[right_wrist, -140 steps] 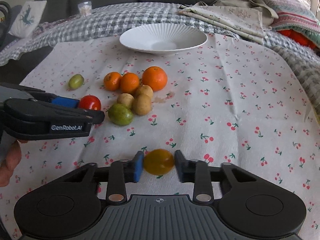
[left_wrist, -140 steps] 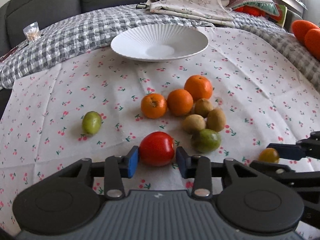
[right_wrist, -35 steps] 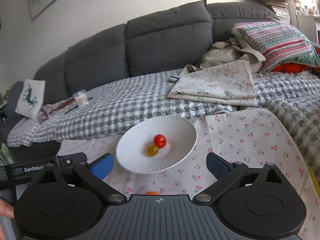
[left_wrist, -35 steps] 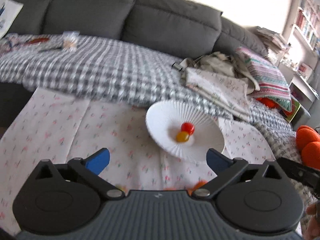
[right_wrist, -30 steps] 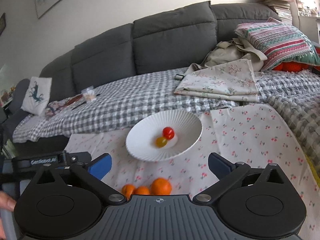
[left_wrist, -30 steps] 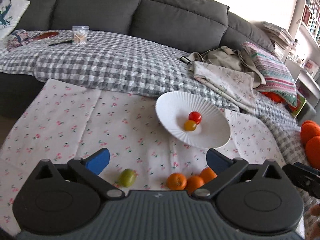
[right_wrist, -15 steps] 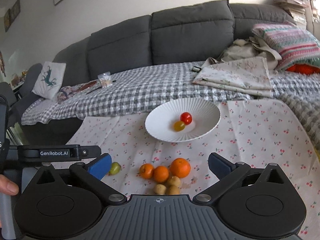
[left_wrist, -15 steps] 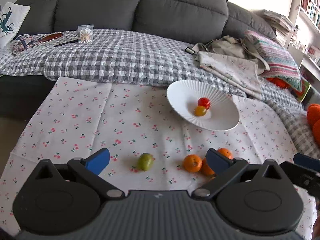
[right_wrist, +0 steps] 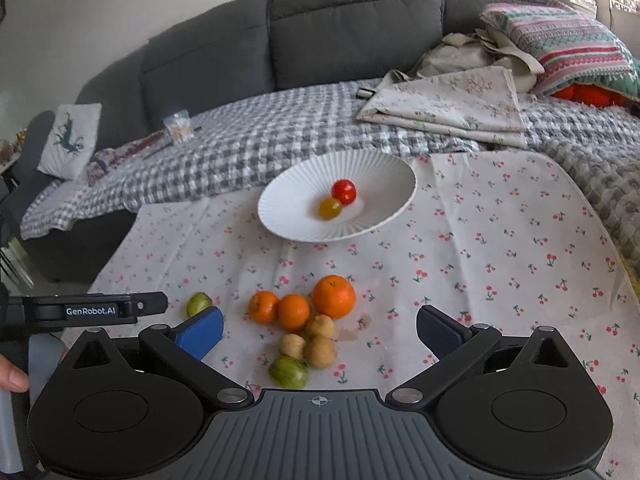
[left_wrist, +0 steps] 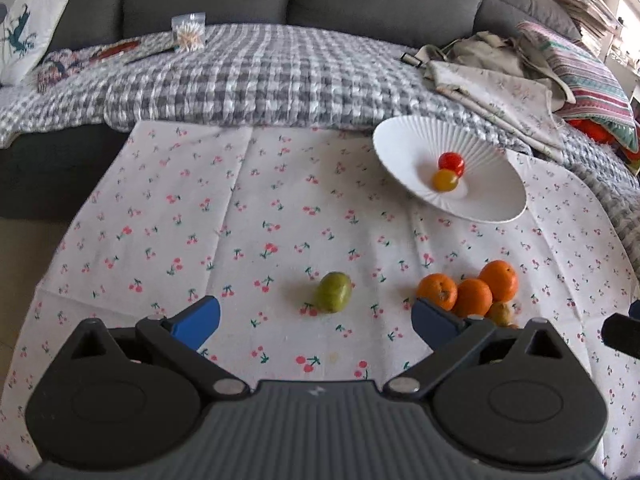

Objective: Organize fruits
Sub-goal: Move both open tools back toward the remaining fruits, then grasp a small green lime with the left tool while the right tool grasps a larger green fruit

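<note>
Since the frame half a second back, both grippers have been lowered and tipped down toward the cherry-print cloth (left_wrist: 248,208); the loose fruit is now seen nearer and lower in both wrist views.

Left gripper (left_wrist: 316,320): jaws spread wide, nothing held, hovering above the cloth. A lone green fruit (left_wrist: 334,297) lies just ahead, between the blue pads (left_wrist: 196,322), untouched. Three oranges (left_wrist: 468,290) are grouped at about 2 o'clock from it, one partly hidden behind the right pad.

Right gripper (right_wrist: 320,334): jaws likewise wide apart and empty, held above the fruit cluster. Oranges (right_wrist: 304,304) sit ahead at 12 o'clock; three brownish fruits, likely kiwis (right_wrist: 312,342), lie touching just nearer; a green striped fruit (right_wrist: 289,372) lies nearest, at the gripper body's edge. The lone green fruit (right_wrist: 199,303) is seen at 10 o'clock, just beside the left gripper's arm. A fingertip (right_wrist: 12,378) of the person is visible at the far left edge.

White ribbed bowl (right_wrist: 288,216) rests at the far end of the cloth, against the checked blanket (right_wrist: 240,140). In it a red tomato (right_wrist: 344,191) and a yellow tomato (right_wrist: 330,208) lie touching.
</note>
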`<state>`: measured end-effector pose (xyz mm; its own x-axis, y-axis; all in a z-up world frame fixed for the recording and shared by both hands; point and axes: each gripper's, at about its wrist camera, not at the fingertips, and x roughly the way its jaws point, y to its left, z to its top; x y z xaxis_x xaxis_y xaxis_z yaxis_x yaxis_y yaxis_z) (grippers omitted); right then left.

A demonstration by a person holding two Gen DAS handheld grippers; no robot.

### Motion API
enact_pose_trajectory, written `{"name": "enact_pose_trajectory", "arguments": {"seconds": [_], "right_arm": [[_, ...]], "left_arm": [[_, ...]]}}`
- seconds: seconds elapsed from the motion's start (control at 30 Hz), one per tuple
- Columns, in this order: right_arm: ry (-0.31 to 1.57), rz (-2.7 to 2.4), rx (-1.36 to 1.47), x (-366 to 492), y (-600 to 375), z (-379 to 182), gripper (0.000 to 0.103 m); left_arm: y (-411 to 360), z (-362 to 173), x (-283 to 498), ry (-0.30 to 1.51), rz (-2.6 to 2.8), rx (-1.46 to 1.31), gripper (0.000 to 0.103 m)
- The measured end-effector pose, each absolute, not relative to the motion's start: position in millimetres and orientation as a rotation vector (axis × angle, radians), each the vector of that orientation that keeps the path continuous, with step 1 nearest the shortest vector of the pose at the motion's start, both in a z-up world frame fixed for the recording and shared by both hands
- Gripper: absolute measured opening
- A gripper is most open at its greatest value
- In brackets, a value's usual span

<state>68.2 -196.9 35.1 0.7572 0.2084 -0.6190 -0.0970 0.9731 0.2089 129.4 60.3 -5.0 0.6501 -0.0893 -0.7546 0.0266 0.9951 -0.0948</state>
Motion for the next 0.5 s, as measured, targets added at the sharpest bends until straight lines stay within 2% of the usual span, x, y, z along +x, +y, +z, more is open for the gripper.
{"name": "enact_pose_trajectory", "arguments": {"seconds": [0.13, 0.23, 0.3, 0.43, 0.5], "right_arm": [[0.712, 0.155, 0.196, 71.4, -202.6, 31.3, 0.103], [0.735, 0.143, 0.205, 74.3, -205.3, 26.8, 0.103], [0.746, 0.136, 0.201, 76.0, -205.4, 23.2, 0.103], [0.772, 0.136, 0.195, 79.2, -203.2, 15.7, 0.101], [0.781, 0.142, 0.193, 80.3, -201.6, 12.6, 0.100]], "left_arm": [[58.0, -15.1, 138.5, 0.883, -0.042, -0.067, 0.096], [52.4, -25.9, 148.0, 0.916, -0.057, -0.066, 0.081], [47.8, -34.2, 155.6, 0.926, -0.055, -0.055, 0.067], [37.9, -47.0, 165.2, 0.924, -0.064, 0.000, 0.054], [36.3, -52.8, 169.5, 0.930, -0.063, 0.008, 0.038]]}}
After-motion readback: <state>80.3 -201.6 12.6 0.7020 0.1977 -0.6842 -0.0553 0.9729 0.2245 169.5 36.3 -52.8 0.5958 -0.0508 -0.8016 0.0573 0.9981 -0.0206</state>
